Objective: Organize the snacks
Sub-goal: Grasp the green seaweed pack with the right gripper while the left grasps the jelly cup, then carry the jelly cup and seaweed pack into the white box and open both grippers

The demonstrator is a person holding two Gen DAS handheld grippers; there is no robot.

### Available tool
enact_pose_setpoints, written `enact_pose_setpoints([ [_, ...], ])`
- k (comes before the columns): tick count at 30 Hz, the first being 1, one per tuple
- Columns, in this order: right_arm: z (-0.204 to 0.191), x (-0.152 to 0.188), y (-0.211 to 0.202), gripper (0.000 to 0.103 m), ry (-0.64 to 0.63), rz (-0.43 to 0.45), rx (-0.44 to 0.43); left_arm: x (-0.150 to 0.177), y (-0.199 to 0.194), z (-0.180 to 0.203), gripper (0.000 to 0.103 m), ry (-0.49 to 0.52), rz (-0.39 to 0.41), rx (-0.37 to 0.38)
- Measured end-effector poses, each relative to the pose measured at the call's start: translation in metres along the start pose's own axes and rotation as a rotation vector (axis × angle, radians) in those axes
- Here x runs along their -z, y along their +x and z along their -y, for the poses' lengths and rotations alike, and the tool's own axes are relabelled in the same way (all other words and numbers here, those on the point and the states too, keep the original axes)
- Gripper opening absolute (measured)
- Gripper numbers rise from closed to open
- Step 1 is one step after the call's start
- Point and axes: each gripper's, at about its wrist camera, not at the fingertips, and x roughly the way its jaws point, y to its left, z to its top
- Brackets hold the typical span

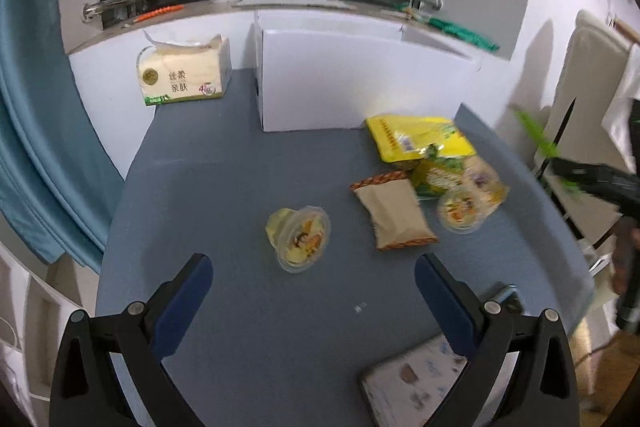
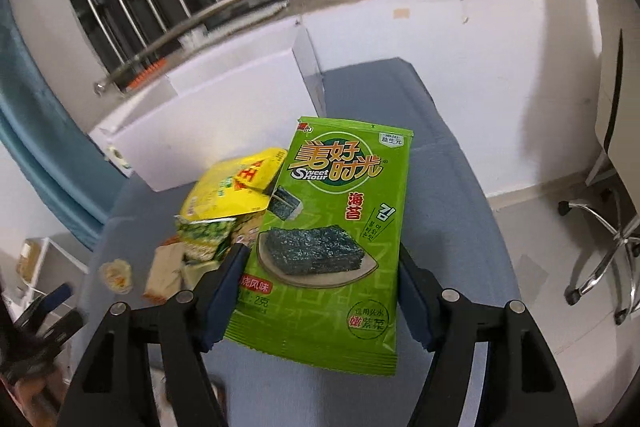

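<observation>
One seaweed packet (image 2: 332, 243) between right claw (image 2: 320, 291) pads.

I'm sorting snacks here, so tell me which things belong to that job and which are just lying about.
Job:
green seaweed packet, gripped by the right hand-held gripper
yellow packet
brown packet
two jelly cups
white box

Lying about:
tissue pack
phone
</observation>
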Motion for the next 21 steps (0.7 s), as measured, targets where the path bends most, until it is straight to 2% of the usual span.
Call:
enact_pose_setpoints([
  [5,-0.001,0.007,-0.023,0.075,0.017,0.034,-0.036,-0.009,0.029,-0.002,0.103,0.033,-0.047,-0.046],
  [9,-0.006,0.012,-0.031,0.075,0.006,0.040,-0.049,-0.013,0.050,-0.008,0.101,0.002,-0.084,-0.026],
  [11,-0.009,0.013,-0.030,0.075,-0.004,0.035,-0.049,-0.013,0.058,-0.008,0.079,0.016,-0.096,-0.022],
  [12,-0.008,0.012,-0.029,0.075,-0.007,0.033,-0.053,-0.011,0.059,-0.008,0.058,0.034,-0.087,-0.040],
  [13,-0.008,0.013,-0.029,0.075,-0.009,0.031,-0.056,-0.011,0.058,-0.008,0.050,0.040,-0.078,-0.052],
  [14,-0.008,0.013,-0.029,0.075,-0.011,0.029,-0.058,-0.010,0.057,-0.011,0.050,0.021,-0.079,-0.044],
  [15,-0.008,0.014,-0.030,0.075,-0.013,0.029,-0.060,-0.009,0.051,-0.017,0.050,-0.023,-0.060,0.000],
  [17,-0.008,0.015,-0.029,0.075,-0.015,0.028,-0.063,-0.007,0.043,-0.023,0.050,-0.060,-0.029,0.041],
  [21,-0.011,0.014,-0.029,0.075,-0.028,0.027,-0.077,-0.008,0.018,-0.025,0.050,-0.059,0.032,0.048],
])
